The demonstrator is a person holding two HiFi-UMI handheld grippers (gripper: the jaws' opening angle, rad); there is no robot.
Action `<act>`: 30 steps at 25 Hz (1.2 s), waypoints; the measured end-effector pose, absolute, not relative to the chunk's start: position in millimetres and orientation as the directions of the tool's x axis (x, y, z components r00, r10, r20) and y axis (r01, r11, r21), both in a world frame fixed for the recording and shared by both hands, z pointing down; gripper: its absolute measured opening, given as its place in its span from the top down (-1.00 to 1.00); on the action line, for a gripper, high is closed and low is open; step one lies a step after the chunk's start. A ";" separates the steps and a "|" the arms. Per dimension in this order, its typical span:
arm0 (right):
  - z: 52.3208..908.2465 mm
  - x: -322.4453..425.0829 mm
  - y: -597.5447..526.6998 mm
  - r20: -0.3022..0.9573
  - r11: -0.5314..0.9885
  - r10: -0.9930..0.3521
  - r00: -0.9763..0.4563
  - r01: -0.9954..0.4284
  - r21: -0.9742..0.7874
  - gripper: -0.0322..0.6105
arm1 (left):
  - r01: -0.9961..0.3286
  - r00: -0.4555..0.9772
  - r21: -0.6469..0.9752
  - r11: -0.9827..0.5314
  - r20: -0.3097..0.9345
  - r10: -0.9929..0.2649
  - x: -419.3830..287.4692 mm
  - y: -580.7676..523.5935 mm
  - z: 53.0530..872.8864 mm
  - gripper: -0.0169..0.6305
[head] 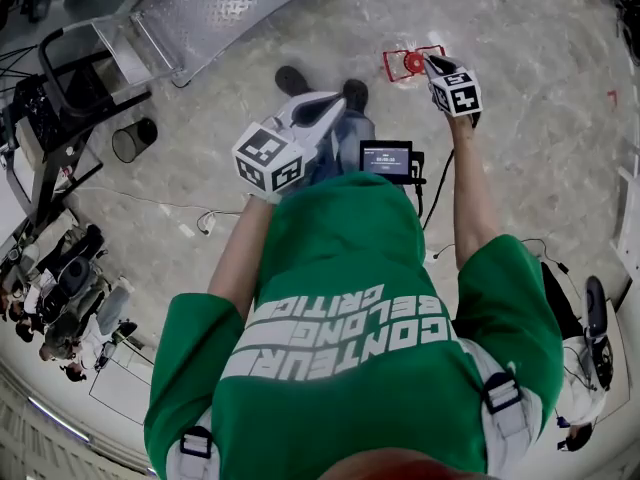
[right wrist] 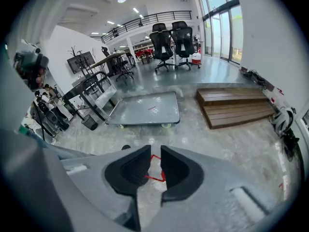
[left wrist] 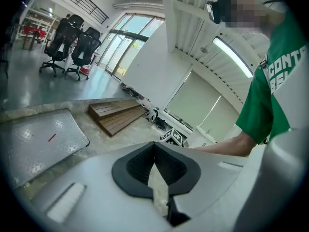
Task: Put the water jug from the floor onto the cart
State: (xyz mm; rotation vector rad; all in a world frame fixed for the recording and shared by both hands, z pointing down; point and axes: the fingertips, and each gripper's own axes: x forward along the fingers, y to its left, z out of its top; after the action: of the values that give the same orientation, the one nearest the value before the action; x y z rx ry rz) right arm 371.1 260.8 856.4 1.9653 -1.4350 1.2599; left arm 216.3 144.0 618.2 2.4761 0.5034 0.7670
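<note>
The cart, a flat grey metal deck with raised tread, lies well left of the left gripper. That gripper's black ribbed pads meet, clenched on nothing. The right gripper is released, with a narrow gap between its jaws. The water jug, seen only as 1 round red cap, stands on the floor at its tips, inside a red taped square. Slatted wooden steps show only in the 2 gripper views.

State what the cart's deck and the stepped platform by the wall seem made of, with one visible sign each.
Cart deck: probably metal, grey with a dull sheen; a raised tread pattern covers it. Stepped platform: apparently wood, brown and matt; long board lines run along each step, though a wood-look laminate cannot be excluded.
</note>
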 end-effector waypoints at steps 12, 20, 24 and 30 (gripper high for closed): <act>972.4 367.7 274.8 0.914 -0.467 -0.405 0.021 -0.864 -0.187 0.17 | 0.174 0.731 0.594 -0.785 0.456 0.507 215.6 167.0 647.8 0.91; 1029.0 371.5 294.1 0.953 -0.472 -0.304 0.010 -0.870 -0.142 -0.03 | 0.202 0.685 0.611 -0.765 0.470 0.557 220.2 203.0 667.1 0.91; 1061.5 371.3 291.4 0.959 -0.487 -0.285 -0.007 -0.860 -0.151 -0.03 | 0.173 0.668 0.622 -0.764 0.496 0.555 212.7 198.5 683.3 0.91; 1086.8 373.6 315.8 0.990 -0.544 -0.144 -0.003 -0.835 -0.081 -0.03 | 0.113 0.647 0.619 -0.777 0.548 0.530 203.0 185.4 697.9 0.91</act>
State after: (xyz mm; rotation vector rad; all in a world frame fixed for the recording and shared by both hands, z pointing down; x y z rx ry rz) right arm 373.6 315.8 1086.8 1.7192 -1.0135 1.5949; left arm 203.0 185.4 697.9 2.3203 0.4999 1.0113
